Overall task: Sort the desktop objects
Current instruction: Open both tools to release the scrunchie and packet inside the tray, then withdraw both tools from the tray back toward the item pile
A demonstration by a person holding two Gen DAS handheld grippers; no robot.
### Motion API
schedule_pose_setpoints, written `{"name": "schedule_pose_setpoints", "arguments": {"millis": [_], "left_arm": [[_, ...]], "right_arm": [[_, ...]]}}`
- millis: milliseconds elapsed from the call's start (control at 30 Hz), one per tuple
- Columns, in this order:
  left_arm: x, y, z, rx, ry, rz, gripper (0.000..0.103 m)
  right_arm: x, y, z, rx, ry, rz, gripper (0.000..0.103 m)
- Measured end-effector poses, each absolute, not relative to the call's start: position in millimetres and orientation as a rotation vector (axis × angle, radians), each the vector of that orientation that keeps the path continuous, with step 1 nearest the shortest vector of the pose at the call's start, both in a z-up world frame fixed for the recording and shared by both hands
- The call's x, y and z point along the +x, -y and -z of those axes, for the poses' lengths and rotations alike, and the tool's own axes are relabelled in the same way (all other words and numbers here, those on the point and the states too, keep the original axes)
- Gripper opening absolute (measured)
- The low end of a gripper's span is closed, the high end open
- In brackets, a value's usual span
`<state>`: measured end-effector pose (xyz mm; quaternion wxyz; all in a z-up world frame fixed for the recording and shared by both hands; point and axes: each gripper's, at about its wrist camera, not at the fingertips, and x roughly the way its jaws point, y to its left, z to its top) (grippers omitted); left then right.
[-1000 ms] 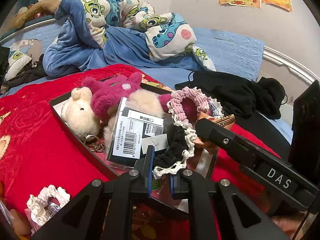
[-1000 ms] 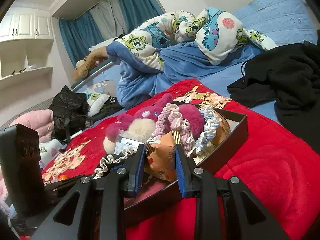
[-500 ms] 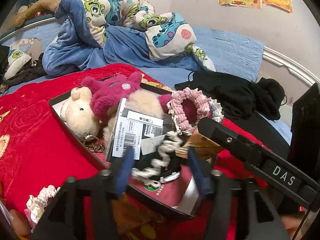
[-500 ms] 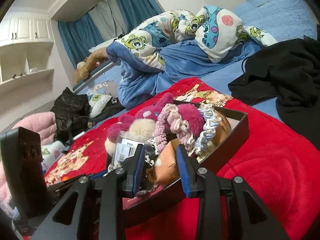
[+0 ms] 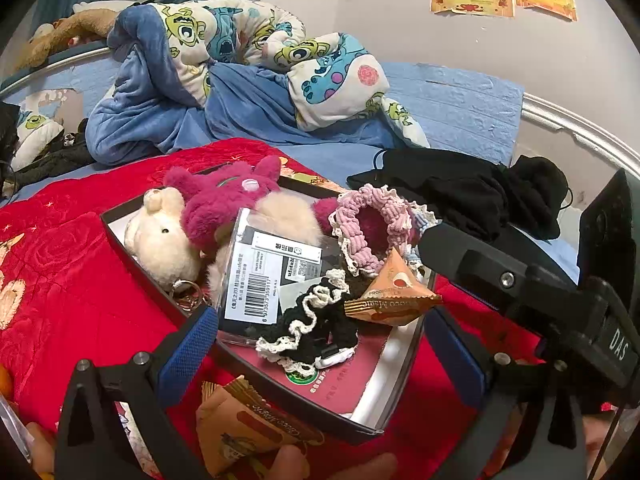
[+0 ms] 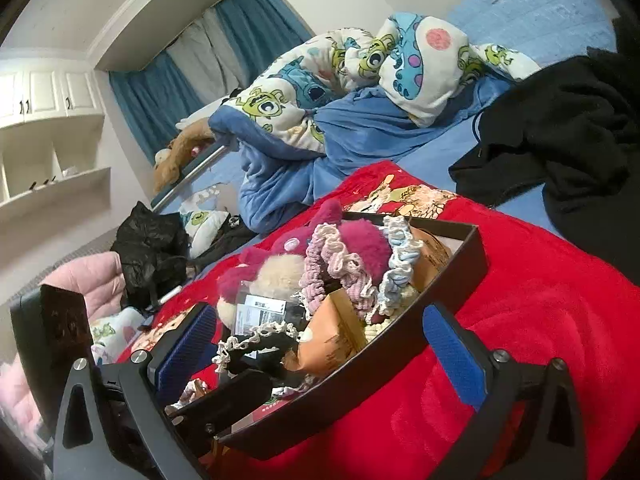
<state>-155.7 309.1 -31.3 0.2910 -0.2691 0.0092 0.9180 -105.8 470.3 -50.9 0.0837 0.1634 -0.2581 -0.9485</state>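
A black box (image 5: pixel 132 254) on the red blanket holds a cream plush (image 5: pixel 160 242), a magenta plush (image 5: pixel 224 198), a clear case with a barcode (image 5: pixel 264 276), a pink scrunchie (image 5: pixel 368 224), a black-and-white scrunchie (image 5: pixel 316 328) and an orange snack packet (image 5: pixel 394 296). My left gripper (image 5: pixel 320 348) is open and empty over the box's near end. My right gripper (image 6: pixel 316 332) is open and empty, its fingers either side of the box (image 6: pixel 452 276). The orange packet (image 6: pixel 332 336) and black-and-white scrunchie (image 6: pixel 256 340) lie between them.
A second orange packet (image 5: pixel 248 420) lies outside the box near a hand at the bottom edge. A rumpled blue cartoon blanket (image 5: pixel 224 80) and black clothes (image 5: pixel 460 192) lie behind the box. The right gripper's arm (image 5: pixel 520 284) crosses the box's right side.
Both grippers have opened. The left one let go of the black-and-white scrunchie and the right one let go of the orange packet; both now lie in the box.
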Motion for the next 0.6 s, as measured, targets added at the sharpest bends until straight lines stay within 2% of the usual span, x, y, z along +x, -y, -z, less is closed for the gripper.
{"name": "schedule_pose_setpoints", "arguments": {"millis": [600], "left_arm": [[-150,-323,37,-0.696,-0.125,-2.475,0.103]], "right_arm": [[-104,-470,54,0.484,0.813,2.796,0.103]]}}
